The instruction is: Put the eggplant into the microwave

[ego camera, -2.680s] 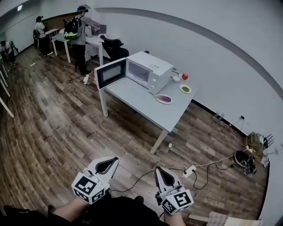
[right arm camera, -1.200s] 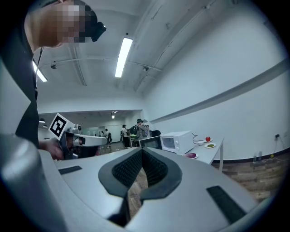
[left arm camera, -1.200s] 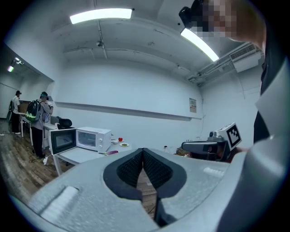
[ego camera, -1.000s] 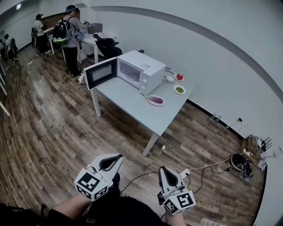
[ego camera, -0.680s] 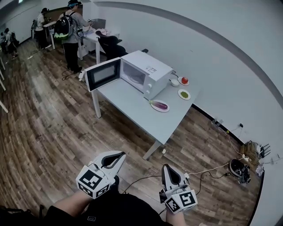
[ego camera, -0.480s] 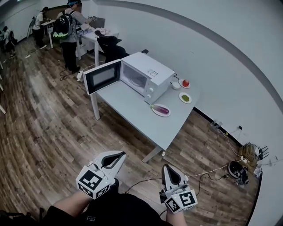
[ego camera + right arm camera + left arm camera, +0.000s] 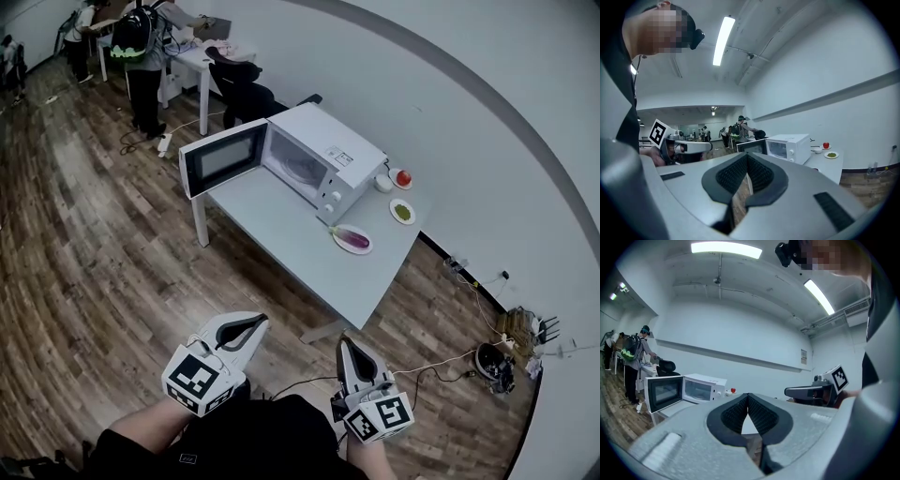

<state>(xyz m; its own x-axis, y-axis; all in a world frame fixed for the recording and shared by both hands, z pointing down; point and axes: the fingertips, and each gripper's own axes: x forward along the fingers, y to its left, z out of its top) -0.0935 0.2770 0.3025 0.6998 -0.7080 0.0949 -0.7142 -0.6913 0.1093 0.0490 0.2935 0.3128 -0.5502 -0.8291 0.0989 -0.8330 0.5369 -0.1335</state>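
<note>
Claws of both hand-held grippers stood closed and empty. The left claw (image 7: 748,397) showed its ribbed black pads meeting at the tips with nothing between them, and the right claw (image 7: 747,157) likewise had its pads pressed together on nothing. In the head view both claws were held low in front of the person, side by side above the brown wood-plank floor (image 7: 84,253) and well apart from the pale grey rectangular tabletop (image 7: 272,220). On that tabletop stood a white box-shaped microwave oven (image 7: 323,150) with its dark-windowed door (image 7: 220,159) swung fully open. The glossy purple eggplant (image 7: 354,238) lay outside the oven on a round white plate (image 7: 349,250), just beside the microwave's control-panel corner. Farther along the tabletop, toward the wall, were a small white bowl (image 7: 383,182), a round red fruit (image 7: 403,176) on its own small dish, and a white saucer of green food (image 7: 404,212). In the background, a person wearing a backpack (image 7: 136,42) stood at another white table (image 7: 202,61).
</note>
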